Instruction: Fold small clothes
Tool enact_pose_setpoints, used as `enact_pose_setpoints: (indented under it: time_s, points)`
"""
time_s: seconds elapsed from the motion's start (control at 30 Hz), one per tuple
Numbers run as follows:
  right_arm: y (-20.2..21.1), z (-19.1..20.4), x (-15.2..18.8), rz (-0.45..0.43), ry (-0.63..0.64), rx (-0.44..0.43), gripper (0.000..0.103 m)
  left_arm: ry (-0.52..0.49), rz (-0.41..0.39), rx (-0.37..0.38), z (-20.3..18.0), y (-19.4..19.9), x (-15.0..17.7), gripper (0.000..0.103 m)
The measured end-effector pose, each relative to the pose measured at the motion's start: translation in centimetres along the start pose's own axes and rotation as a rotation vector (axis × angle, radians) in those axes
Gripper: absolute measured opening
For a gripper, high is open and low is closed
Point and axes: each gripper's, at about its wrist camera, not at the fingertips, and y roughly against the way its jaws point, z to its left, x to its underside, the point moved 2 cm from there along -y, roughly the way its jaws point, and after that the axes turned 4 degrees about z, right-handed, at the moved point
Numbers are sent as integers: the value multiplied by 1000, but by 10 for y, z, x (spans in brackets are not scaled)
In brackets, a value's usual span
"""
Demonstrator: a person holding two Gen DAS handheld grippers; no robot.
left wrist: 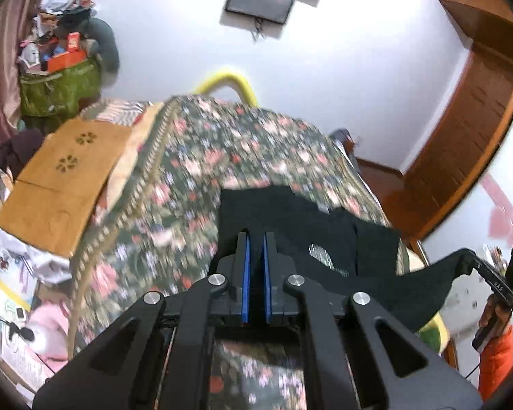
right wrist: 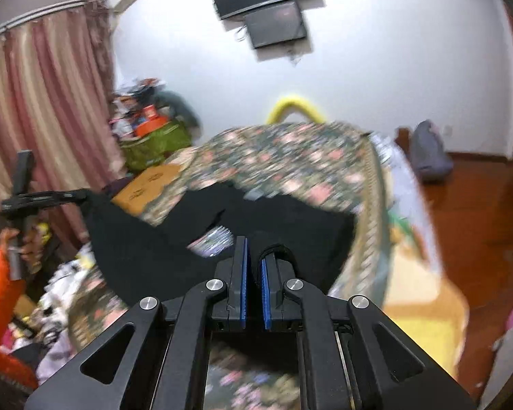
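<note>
A small black garment (left wrist: pixel 328 235) with a pale print hangs stretched above the floral bedspread (left wrist: pixel 222 157). My left gripper (left wrist: pixel 255 239) is shut on one edge of it. My right gripper (right wrist: pixel 254 249) is shut on the other edge, with black cloth bunched over its right finger. The garment (right wrist: pixel 174 239) spans between the two. In the left wrist view the right gripper (left wrist: pixel 461 256) pinches the far corner at the right. In the right wrist view the left gripper (right wrist: pixel 82 194) holds the far corner at the left. Both views are motion-blurred.
A brown cardboard sheet (left wrist: pixel 61 184) lies on the bed's left side. A green bag heaped with clutter (left wrist: pixel 61 85) stands by the pink curtain (right wrist: pixel 44 109). A yellow bed rail (left wrist: pixel 229 85), a wooden door frame (left wrist: pixel 468 119) and a grey bag (right wrist: pixel 427 153) are nearby.
</note>
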Motion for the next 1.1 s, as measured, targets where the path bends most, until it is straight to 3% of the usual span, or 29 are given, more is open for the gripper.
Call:
enact_pose_setpoints:
  time_s: [0.27, 0.5, 0.7, 0.83, 1.0, 1.07, 1.1]
  points:
    - [-51, -59, -35, 6, -133, 59, 5, 121, 30, -53, 28, -59, -48, 6]
    - [-98, -83, -45, 85, -125, 103, 5, 133, 127, -100, 47, -147, -71, 6]
    - [-152, -109, -41, 184, -153, 108, 5, 117, 204, -157, 62, -223, -69, 6]
    - [-181, -125, -28, 275, -178, 98, 6, 68, 271, -218, 70, -263, -54, 7]
    - [-180, -128, -23, 332, -117, 97, 7, -98, 357, -378, 72, -287, -31, 9]
    - [-169, -124, -23, 341, -88, 112, 10, -125, 369, -388, 73, -281, -24, 14]
    - [-164, -123, -22, 341, -75, 133, 20, -126, 369, -379, 73, -275, -22, 15]
